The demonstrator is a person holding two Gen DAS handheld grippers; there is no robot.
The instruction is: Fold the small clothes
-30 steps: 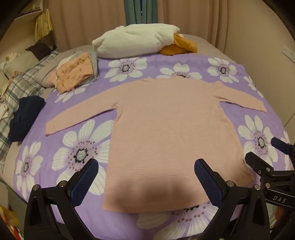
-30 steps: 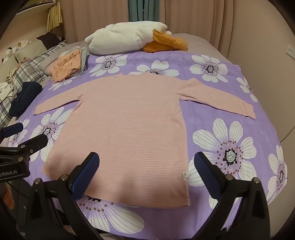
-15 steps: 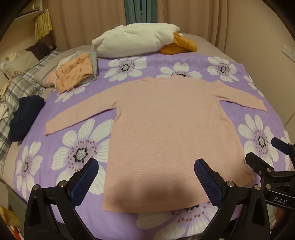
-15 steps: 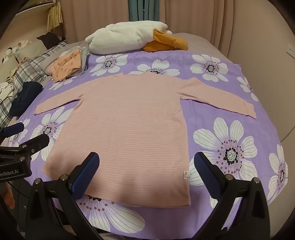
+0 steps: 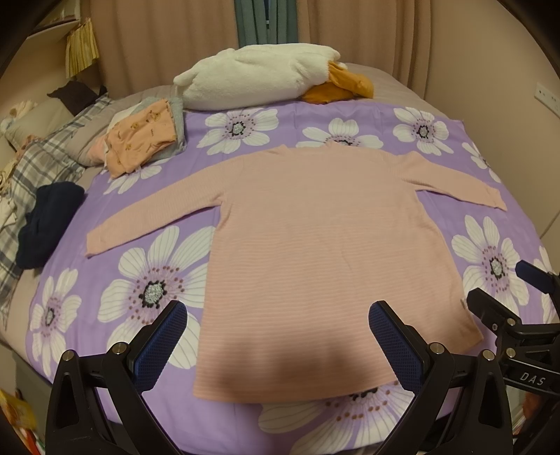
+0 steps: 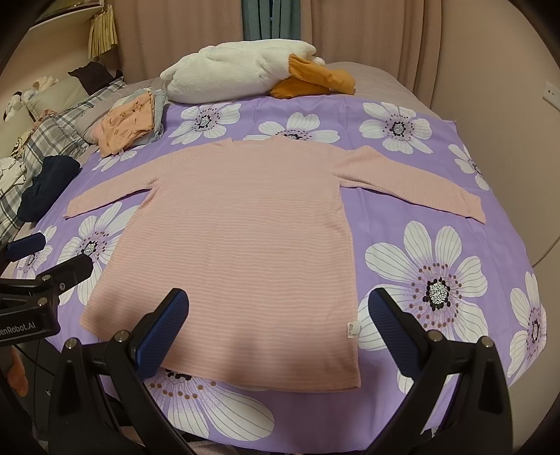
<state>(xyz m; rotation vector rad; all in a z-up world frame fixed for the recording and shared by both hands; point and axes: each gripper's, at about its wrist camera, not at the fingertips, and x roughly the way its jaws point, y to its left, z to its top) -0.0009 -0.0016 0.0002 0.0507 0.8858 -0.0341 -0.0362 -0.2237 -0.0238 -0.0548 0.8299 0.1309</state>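
Nothing has shifted over the last second: the pink long-sleeved top (image 5: 315,252) still lies flat, sleeves spread, on the purple flowered sheet (image 5: 147,280) of the bed. Left claw (image 5: 276,346) and right claw (image 6: 280,336) both hover released above its hem, so folding has not begun. Beyond sit folded clothes (image 5: 140,147), a white plush toy (image 6: 238,70) and beige curtains (image 6: 350,31).

Pink striped shirt (image 6: 241,241) flat on floral sheet (image 6: 420,196), sleeves outspread
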